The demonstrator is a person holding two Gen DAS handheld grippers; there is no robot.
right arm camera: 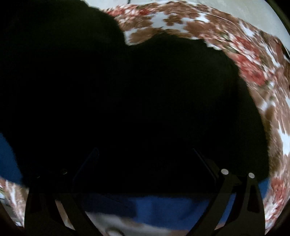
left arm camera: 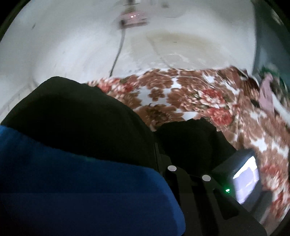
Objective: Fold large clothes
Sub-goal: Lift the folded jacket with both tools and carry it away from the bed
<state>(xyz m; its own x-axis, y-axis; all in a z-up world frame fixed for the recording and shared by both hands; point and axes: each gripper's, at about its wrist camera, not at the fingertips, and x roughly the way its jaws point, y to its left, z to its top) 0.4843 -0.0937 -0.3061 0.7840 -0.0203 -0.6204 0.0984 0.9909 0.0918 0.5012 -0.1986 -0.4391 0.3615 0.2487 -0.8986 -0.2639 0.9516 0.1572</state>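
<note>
A large black garment (left arm camera: 81, 118) with a blue part (left arm camera: 72, 181) fills the lower left of the left wrist view. It hangs bunched from my left gripper (left arm camera: 159, 145), which is shut on the cloth; the fabric hides its fingertips. In the right wrist view the same black garment (right arm camera: 145, 90) covers most of the picture, and a blue band (right arm camera: 163, 205) shows at the bottom. My right gripper (right arm camera: 145, 150) is over it with its fingers (right arm camera: 204, 163) spread wide, and I see no fold pinched between them. The garment lies on a floral blanket (left arm camera: 181, 94) (right arm camera: 244, 63).
Beyond the blanket lies a pale floor (left arm camera: 54, 45) with a dark cable (left arm camera: 117, 54) running to a pink device (left arm camera: 134, 17). Other clothes (left arm camera: 268, 90) are heaped at the right by a dark wall or cabinet (left arm camera: 268, 45). A small lit screen (left arm camera: 246, 177) sits beside my left gripper.
</note>
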